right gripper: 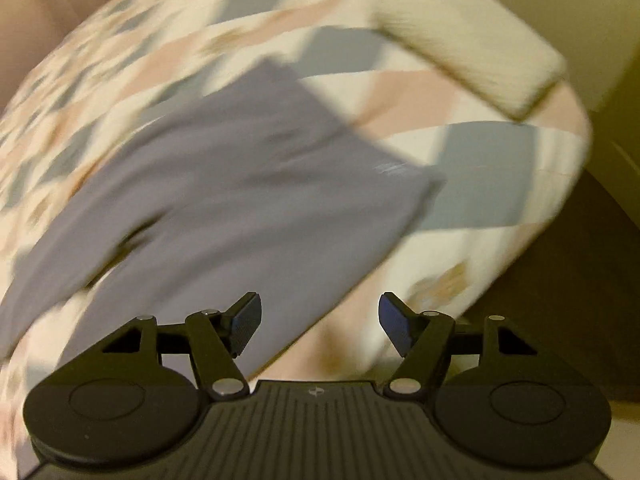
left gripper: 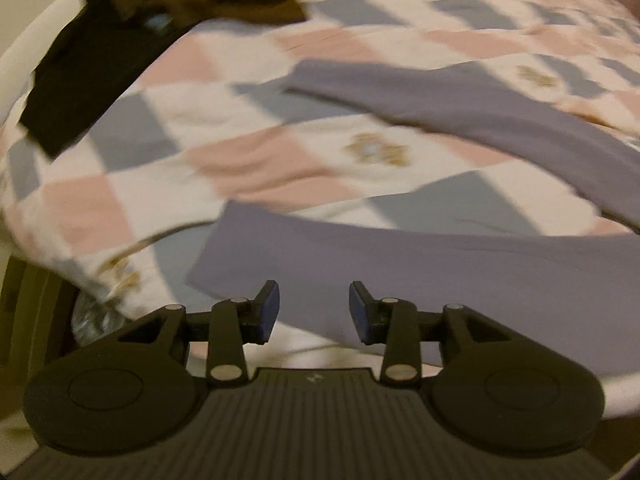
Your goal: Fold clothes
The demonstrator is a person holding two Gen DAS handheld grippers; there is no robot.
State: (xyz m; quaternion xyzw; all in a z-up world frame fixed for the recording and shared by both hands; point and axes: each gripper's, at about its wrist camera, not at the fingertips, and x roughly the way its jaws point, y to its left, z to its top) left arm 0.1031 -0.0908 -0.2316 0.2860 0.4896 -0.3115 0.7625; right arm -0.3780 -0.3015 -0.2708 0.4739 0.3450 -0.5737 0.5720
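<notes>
1. The bed (left gripper: pixel 248 148) fills nearly everything, covered in a quilt of pink, grey-blue and cream diamonds with small gold flower marks. In the left wrist view its edge curves down at about 8 o'clock; in the right wrist view it drops away at 4 o'clock.

2. The grey trousers (left gripper: pixel 440 264) lie spread flat on the quilt. In the left wrist view one leg runs across the middle from 9 o'clock toward 3 o'clock, just beyond the claw, and the other leg angles from 12 o'clock out to 3 o'clock, with a wedge of quilt between them. In the right wrist view the same trousers (right gripper: pixel 248 184) stretch from 8 o'clock up toward 12 o'clock, the waist end squared off near the centre; this view is blurred.

3. A dark pile of clothes (left gripper: pixel 132 36) sits at 10 to 11 o'clock in the left wrist view, black fabric under brown, well apart from the trousers.

4. A cream folded cloth (right gripper: pixel 468 40) rests on the quilt at 1 o'clock in the right wrist view, near the bed's corner.

5. The left gripper (left gripper: pixel 314 310) hovers over the near trouser leg's edge, its blue pads spread apart, holding nothing.

6. The right gripper (right gripper: pixel 320 322) is spread wider, above the trousers and quilt edge, empty.
</notes>
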